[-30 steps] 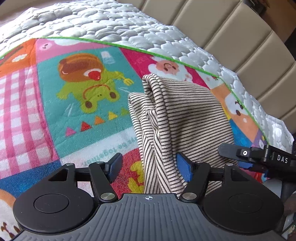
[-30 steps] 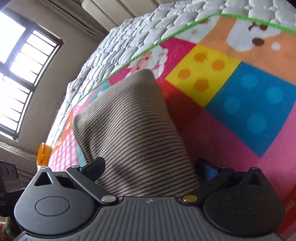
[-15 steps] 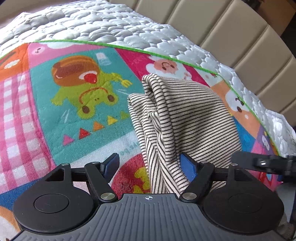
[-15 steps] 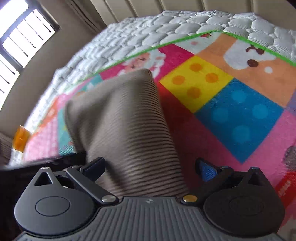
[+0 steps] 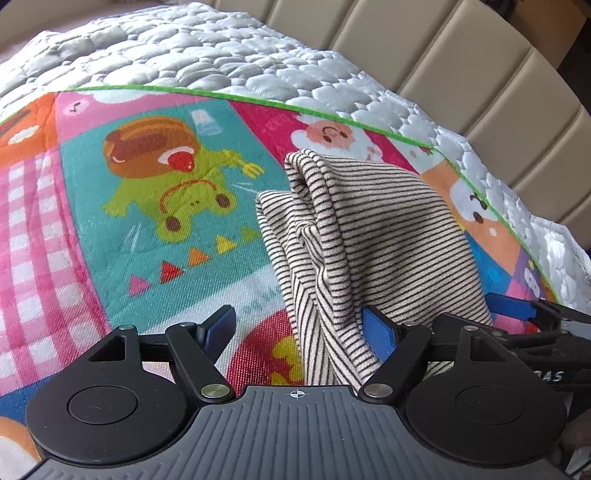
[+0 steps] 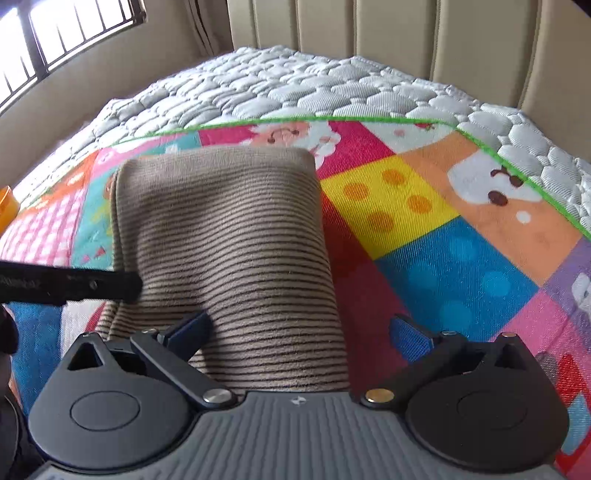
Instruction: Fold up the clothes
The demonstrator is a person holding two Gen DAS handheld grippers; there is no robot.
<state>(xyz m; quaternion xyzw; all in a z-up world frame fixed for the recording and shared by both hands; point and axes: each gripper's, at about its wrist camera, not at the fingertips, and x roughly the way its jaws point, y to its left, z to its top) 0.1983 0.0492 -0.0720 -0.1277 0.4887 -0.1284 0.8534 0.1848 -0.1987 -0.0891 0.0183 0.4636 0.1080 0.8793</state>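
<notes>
A beige garment with thin dark stripes [image 5: 369, 236] lies folded in layers on a colourful cartoon play mat [image 5: 147, 221]. It also shows in the right wrist view [image 6: 236, 251]. My left gripper [image 5: 301, 330] is open, and the garment's near left edge runs between its blue-padded fingers. My right gripper [image 6: 301, 334] is open over the garment's near right edge. The right gripper's finger shows at the right of the left wrist view [image 5: 517, 308]. The left gripper's black finger shows at the left of the right wrist view [image 6: 74, 286].
The mat lies on a grey quilted mattress [image 6: 295, 85]. A beige padded headboard [image 6: 406, 37] stands behind it. A barred window [image 6: 55, 33] is at the far left. An orange object [image 6: 7, 206] sits at the mat's left edge.
The right gripper has swung round to face the headboard squarely, and its view of the garment has straightened. The left gripper has barely moved. Both stay open.
</notes>
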